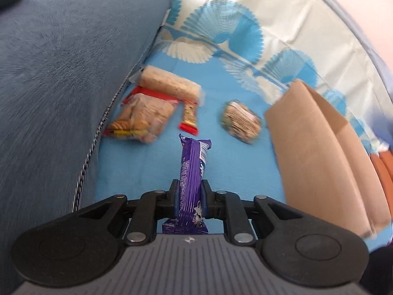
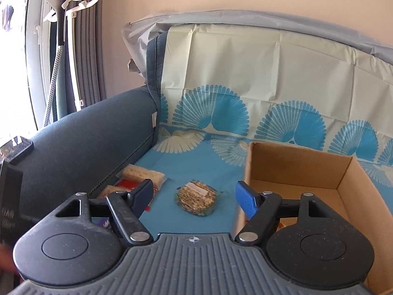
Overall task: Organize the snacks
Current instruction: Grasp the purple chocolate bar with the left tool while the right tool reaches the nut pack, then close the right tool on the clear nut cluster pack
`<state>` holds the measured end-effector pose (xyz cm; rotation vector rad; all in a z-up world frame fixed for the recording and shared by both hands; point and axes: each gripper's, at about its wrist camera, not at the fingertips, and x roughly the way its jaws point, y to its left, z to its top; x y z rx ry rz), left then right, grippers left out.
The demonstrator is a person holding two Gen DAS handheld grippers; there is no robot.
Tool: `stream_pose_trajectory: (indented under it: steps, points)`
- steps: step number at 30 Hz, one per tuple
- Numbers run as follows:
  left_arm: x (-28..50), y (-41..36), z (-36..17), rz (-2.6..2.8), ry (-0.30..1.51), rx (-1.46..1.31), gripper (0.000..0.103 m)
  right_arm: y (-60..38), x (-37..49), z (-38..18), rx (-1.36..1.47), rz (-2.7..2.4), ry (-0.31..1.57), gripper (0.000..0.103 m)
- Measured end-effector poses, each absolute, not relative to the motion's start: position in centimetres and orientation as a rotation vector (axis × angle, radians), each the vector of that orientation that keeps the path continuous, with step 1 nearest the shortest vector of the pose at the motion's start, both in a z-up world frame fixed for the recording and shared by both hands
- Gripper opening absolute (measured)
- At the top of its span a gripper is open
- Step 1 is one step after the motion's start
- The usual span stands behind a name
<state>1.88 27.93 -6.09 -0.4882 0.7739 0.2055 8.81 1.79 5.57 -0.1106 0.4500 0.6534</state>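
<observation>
1. The purple bar (image 1: 192, 172) is in my left gripper (image 1: 189, 200). The jaws are clenched on its lower part, and its long axis points straight forward, away from the gripper, above the blue cloth (image 1: 152, 172).
2. The box (image 1: 316, 152) lies to the right of the bar, close beside it. Its open top is better seen from the right wrist view, where the box (image 2: 358, 196) looks almost empty; something orange shows low behind my right finger, but I cannot tell what it is.
3. I judge that the coming move is to the right: the bar must go sideways over the near wall of the box, and then its long axis should lie along the floor of the box.
4. My right gripper (image 2: 196, 198) is released, jaws wide apart, holding nothing. It hovers just beside the box and faces the round cracker pack (image 2: 196, 198), so this arm is nearer to that pack.
5. Other snacks lie further left near the sofa arm (image 1: 61, 78): a biscuit pack (image 1: 145, 118), a pale roll (image 1: 169, 84) and a small red bar (image 1: 189, 116).
</observation>
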Motion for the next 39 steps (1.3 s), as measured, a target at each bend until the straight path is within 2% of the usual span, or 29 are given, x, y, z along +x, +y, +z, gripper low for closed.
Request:
stream_pose_trajectory:
  steps: [4, 9, 13, 25, 28, 35, 37, 39]
  points:
    - [0.9, 27.5, -5.9, 0.21, 0.785, -0.512, 0.018, 6.2, 11.2, 5.4, -0.054, 0.665, 0.512, 0.077]
    - [1.2, 28.8, -6.6, 0.268, 0.792, -0.565, 0.018, 10.1, 15.2, 2.1, 0.005, 0.591, 0.644, 0.077]
    - [1.7, 28.6, -6.6, 0.268, 0.788, -0.538, 0.018, 12.5, 17.6, -0.8, -0.043, 0.534, 0.688, 0.084]
    - [2.1, 29.0, -7.3, 0.218, 0.808, -0.522, 0.018, 17.5, 24.8, -8.0, -0.132, 0.378, 0.875, 0.094]
    - [2.1, 29.1, -7.5, 0.212, 0.814, -0.526, 0.019, 18.2, 25.5, -8.8, -0.165, 0.34, 0.873, 0.097]
    - [2.6, 29.5, -7.8, 0.202, 0.827, -0.546, 0.019, 17.7, 27.3, -9.8, -0.143, 0.286, 0.901, 0.095]
    - [2.7, 29.5, -7.9, 0.204, 0.826, -0.547, 0.019, 17.7, 27.3, -9.7, -0.14, 0.315, 0.889, 0.087]
    - [2.6, 29.5, -7.9, 0.206, 0.821, -0.547, 0.019, 18.0, 27.0, -9.4, -0.16, 0.338, 0.871, 0.083]
